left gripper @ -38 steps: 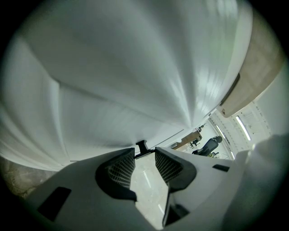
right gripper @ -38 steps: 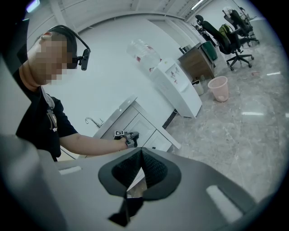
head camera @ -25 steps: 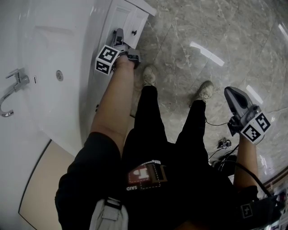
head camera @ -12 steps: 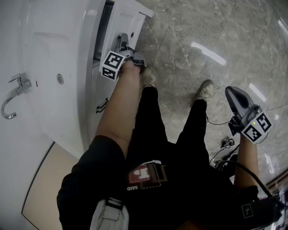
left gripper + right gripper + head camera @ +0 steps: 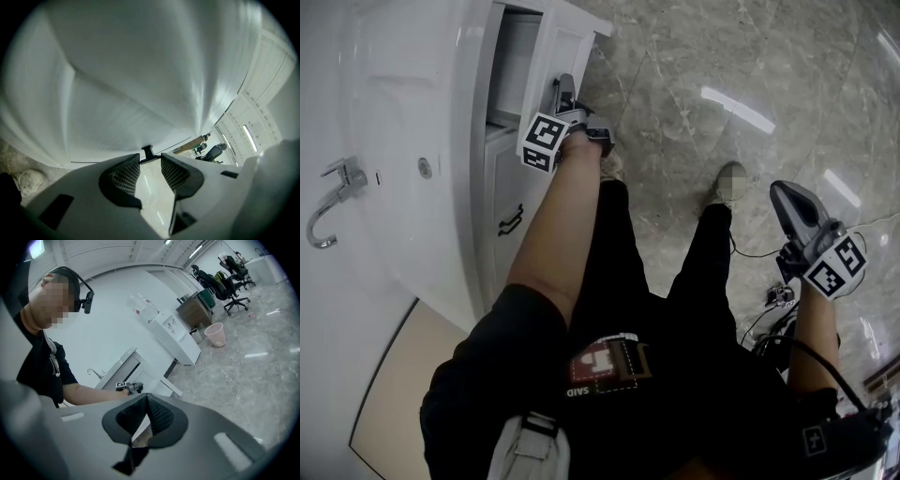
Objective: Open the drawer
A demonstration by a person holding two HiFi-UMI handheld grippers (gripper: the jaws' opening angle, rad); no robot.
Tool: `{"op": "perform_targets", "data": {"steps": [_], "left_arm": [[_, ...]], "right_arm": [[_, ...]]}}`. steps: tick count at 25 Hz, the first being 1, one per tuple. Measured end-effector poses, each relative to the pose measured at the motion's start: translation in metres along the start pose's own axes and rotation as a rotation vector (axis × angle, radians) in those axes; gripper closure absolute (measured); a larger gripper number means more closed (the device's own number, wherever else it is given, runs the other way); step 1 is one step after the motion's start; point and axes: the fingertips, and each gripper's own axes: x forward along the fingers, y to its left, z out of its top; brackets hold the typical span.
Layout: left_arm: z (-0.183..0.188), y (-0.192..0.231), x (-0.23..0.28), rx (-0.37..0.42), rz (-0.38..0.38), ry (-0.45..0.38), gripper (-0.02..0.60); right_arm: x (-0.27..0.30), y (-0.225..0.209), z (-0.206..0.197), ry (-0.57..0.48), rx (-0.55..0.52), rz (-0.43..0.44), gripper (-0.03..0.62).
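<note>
A white cabinet (image 5: pixel 499 178) stood at the left under a sink (image 5: pixel 394 103) with a chrome tap (image 5: pixel 331 194). Its top drawer (image 5: pixel 570 42) stood out over the marble floor (image 5: pixel 722 66), with the left hand-held gripper (image 5: pixel 565 89) at its front. The right hand-held gripper (image 5: pixel 787 197) hung well apart, beside the person's black trouser leg (image 5: pixel 703 272).

The white panelled drawer (image 5: pixel 566 45) stands pulled partly out, with a small dark knob (image 5: pixel 148 151) on its front.

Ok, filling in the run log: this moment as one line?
left gripper shut on drawer handle | drawer partly out of cabinet | right gripper shut, empty, over floor
</note>
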Motion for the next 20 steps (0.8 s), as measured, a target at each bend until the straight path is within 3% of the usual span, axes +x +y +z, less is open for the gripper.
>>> {"op": "perform_targets", "data": {"steps": [20], "left_arm": [[-0.063,-0.022,-0.02,-0.033,0.001,0.005,0.442]], "right_arm": [[-0.051,-0.011,-0.007,-0.061,0.027,-0.028,0.599]]}}
